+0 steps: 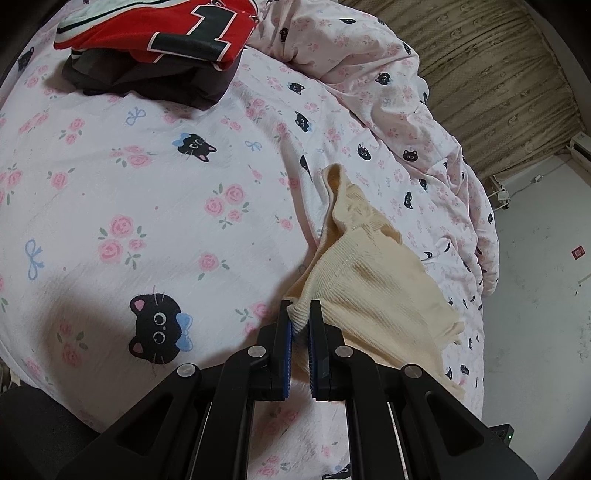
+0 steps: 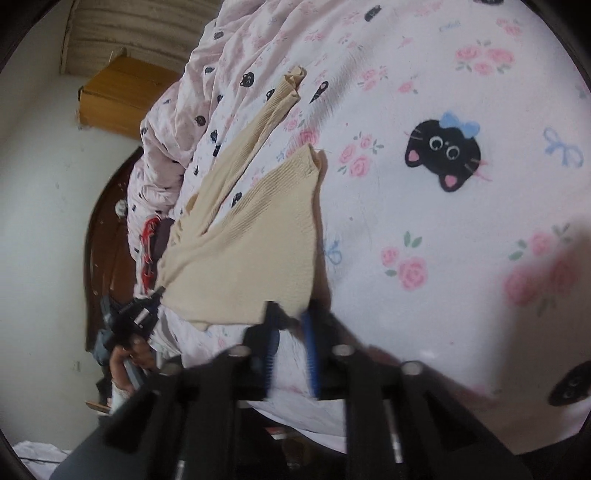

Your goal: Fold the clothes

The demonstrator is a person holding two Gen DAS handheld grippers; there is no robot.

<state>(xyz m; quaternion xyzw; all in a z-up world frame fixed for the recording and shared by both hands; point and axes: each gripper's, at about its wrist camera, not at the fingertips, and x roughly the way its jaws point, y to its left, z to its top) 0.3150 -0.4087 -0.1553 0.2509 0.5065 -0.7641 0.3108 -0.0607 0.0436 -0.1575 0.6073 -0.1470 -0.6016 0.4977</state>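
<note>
Cat-print bedsheet [image 1: 155, 206], rumpled quilt [image 1: 424, 122], curtain [image 1: 498, 74]

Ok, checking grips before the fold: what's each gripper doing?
Left gripper: shut on the cream ribbed top.
Right gripper: shut on that top's corner, though blurred.

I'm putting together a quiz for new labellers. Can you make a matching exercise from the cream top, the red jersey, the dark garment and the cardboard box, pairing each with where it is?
Things:
1. cream top
2. red jersey
3. dark garment
4. cardboard box

Places:
A. under the red jersey
B. pinched in the jaws of the left gripper
C. top of the folded pile
D. off the bed, in the background

Pairs: 1-B, 2-C, 3-A, 4-D
</note>
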